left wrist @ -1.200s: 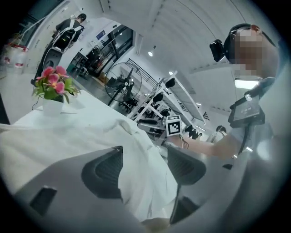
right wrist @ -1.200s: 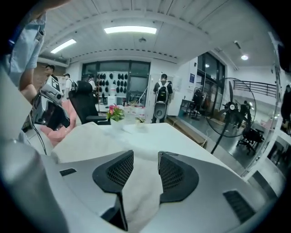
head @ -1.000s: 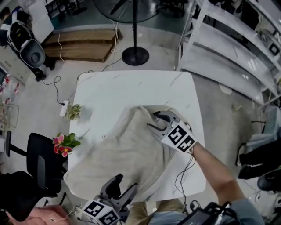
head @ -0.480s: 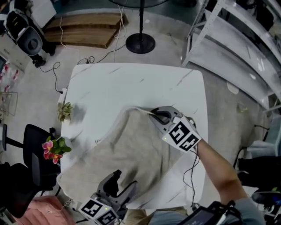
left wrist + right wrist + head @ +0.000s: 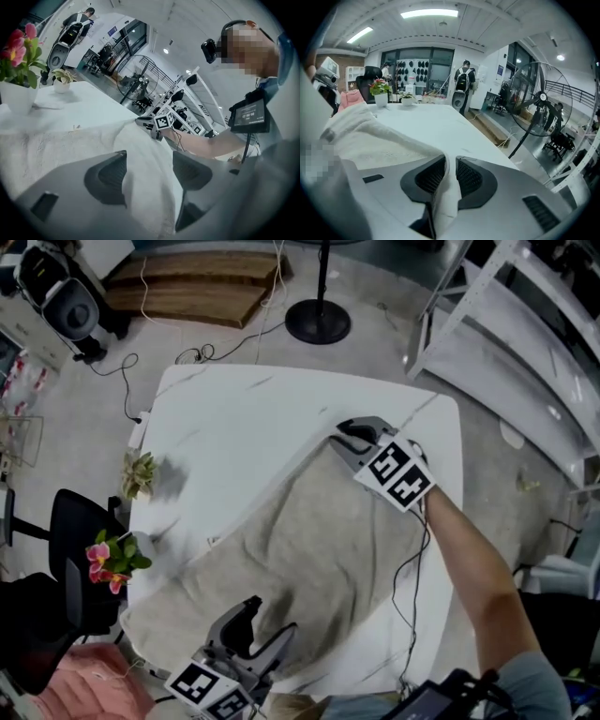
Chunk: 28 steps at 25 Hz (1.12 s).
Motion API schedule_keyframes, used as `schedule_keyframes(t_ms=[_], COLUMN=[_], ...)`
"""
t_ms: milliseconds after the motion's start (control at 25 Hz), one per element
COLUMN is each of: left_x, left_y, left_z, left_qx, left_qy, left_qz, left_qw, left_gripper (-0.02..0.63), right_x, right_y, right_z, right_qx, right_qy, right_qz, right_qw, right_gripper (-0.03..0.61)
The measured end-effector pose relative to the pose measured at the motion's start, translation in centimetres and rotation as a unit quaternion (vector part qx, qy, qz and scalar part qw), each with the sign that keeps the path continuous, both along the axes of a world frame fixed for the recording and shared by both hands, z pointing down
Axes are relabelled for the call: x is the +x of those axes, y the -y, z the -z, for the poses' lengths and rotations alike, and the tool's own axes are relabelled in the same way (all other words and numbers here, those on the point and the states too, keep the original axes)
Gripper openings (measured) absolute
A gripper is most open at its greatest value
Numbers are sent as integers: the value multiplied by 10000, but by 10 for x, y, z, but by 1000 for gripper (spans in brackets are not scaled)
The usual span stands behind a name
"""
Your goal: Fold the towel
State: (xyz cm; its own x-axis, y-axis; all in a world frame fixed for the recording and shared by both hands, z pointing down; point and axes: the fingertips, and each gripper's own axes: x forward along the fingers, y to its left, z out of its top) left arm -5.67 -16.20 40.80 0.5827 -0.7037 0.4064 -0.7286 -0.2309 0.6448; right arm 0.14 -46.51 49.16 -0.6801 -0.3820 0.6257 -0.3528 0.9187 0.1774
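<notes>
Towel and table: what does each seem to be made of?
Towel: looks like soft cloth, probably terry, beige and matte; it drapes and bunches in rolled folds. Table: hard, smooth white top with faint grey veins, marble or a marble-look surface; cannot tell which.

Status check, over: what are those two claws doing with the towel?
Right gripper jaws pinch towel corner, just eased open slightly. Left gripper jaws apart, towel edge between them. Small plant, flower pot at table edge, off towel.

beige towel [image 5: 300,563] spread diagonally across the white table, far corner lifted.
</notes>
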Motion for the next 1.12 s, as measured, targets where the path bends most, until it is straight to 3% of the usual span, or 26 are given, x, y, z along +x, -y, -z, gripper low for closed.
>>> schedule_keyframes(t_ms=[120,240,440,720,920,1040,1120], left_x=[-3,-6,-9,6,9,-1,-13], left_y=[3,2,-6,-28,-52,-59,-64], left_z=[-6,-9,-4,19,27,30,29], left_qx=[-11,5,84,382,660,824,911], left_qy=[33,88,258,319,503,744,1139], left_qz=[95,219,440,587,834,1172,1563], left_qw=[9999,9997,9987,9970,9931,9869,9769], left_gripper=[310,310,301,290,268,237,152], right_x=[-3,2,33,77,99,114,120], right_y=[9,8,-15,-30,-96,-143,-167], right_z=[-4,21,78,74,80,66,52], right_qx=[-174,-348,-525,-441,-584,-768,-852], right_qy=[100,530,1196,803,802,692,571], right_qz=[-125,-200,-210,-601,-545,-477,-374], right_qw=[9997,9978,9912,9940,9936,9935,9940], right_gripper=[125,190,199,183,167,167,163])
